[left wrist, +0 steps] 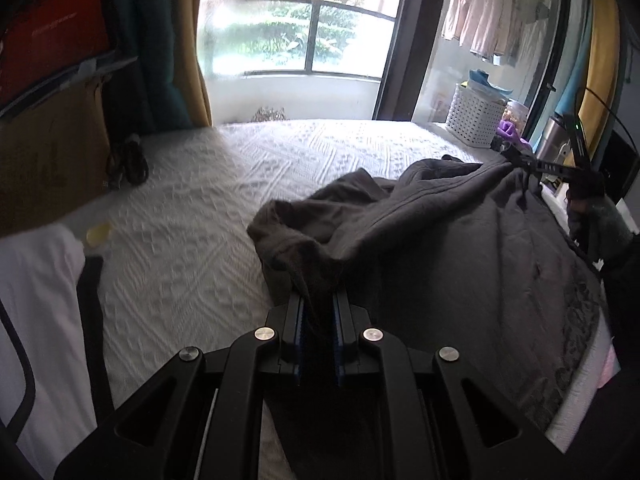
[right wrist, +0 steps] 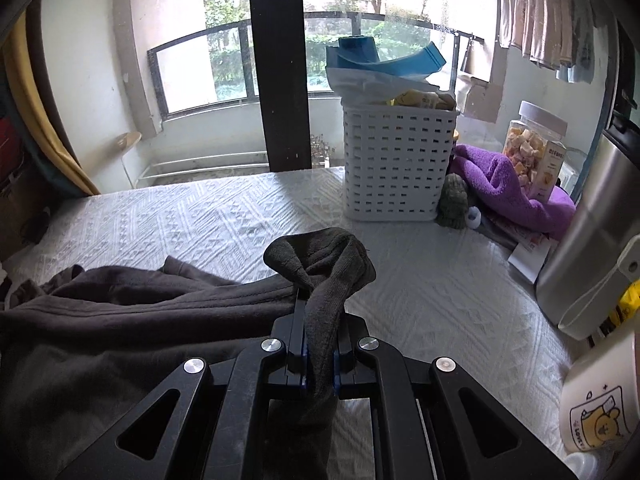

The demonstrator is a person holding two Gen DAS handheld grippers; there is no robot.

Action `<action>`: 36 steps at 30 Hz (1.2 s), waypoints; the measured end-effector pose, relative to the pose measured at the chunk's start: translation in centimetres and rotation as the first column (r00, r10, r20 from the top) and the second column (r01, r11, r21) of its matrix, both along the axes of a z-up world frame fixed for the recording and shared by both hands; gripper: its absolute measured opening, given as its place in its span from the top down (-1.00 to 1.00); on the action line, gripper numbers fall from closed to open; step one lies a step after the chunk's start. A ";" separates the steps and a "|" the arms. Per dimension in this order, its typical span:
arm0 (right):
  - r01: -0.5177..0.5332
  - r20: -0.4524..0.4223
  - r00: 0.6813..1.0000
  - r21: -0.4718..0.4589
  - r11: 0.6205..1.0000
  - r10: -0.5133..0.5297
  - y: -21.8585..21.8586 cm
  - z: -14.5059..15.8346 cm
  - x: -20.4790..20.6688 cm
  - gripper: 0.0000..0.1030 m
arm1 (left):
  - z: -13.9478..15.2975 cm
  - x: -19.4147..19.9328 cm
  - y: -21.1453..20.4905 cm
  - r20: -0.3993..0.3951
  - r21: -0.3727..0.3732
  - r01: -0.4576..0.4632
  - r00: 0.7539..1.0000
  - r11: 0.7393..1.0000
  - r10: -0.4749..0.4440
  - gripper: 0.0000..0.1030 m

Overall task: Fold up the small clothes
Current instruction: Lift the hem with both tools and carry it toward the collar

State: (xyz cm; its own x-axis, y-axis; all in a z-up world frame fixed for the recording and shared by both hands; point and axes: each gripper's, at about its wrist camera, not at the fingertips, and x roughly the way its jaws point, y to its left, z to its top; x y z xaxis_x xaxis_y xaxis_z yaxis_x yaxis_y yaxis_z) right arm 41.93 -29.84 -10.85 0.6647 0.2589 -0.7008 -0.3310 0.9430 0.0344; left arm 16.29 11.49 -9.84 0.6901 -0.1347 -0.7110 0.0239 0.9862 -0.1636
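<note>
A dark grey garment (left wrist: 440, 240) lies spread and rumpled over the white textured bed cover (left wrist: 200, 208). My left gripper (left wrist: 318, 300) is shut on one bunched corner of it, the cloth running up between the jaws. My right gripper (right wrist: 320, 312) is shut on another corner with a ribbed cuff (right wrist: 320, 260), which folds over above the jaws. The garment (right wrist: 120, 312) stretches away to the left in the right wrist view. In the left wrist view the right gripper (left wrist: 516, 156) shows at the far right, holding the cloth's far corner.
A white perforated basket (right wrist: 396, 164) with bags in it stands at the back of the bed (right wrist: 180, 220), beside a purple towel (right wrist: 504, 184), a snack jar (right wrist: 532, 148) and a steel flask (right wrist: 592, 240). A white garment (left wrist: 36, 320) and cardboard box (left wrist: 48, 160) lie left.
</note>
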 end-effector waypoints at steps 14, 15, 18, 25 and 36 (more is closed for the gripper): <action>-0.007 -0.007 1.000 0.045 0.999 0.007 -0.7 0.2 -2.1 0.84 | 1.7 2.6 5.0 -0.029 -0.200 -0.085 0.996 0.976 0.080 0.17; -0.009 -0.004 1.000 0.048 0.999 0.009 -0.7 0.2 -2.2 0.84 | 1.1 3.3 5.5 -0.060 -0.226 -0.102 0.994 0.969 0.090 0.17; -0.013 0.001 1.000 0.060 0.998 0.013 -0.8 0.4 -2.6 0.84 | -1.4 5.2 6.5 -0.189 -0.325 -0.147 0.978 0.934 0.088 0.17; -0.024 0.004 1.000 0.081 0.996 0.024 -1.3 0.7 -3.0 0.84 | -1.5 5.0 3.9 -0.149 -0.309 -0.039 0.989 0.950 -0.008 0.66; -0.047 0.095 0.995 0.086 0.995 0.039 -0.6 3.7 -2.9 0.84 | 6.8 4.1 0.5 0.164 0.033 -0.012 0.986 0.999 0.006 0.80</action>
State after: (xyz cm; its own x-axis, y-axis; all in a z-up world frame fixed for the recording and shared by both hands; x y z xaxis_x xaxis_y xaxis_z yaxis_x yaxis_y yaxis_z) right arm 39.00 -30.40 -7.18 0.7126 0.3465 -0.6101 -0.3771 0.9224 0.0834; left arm 20.35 12.02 -3.09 0.7989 -0.1058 -0.5920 0.0388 0.9914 -0.1247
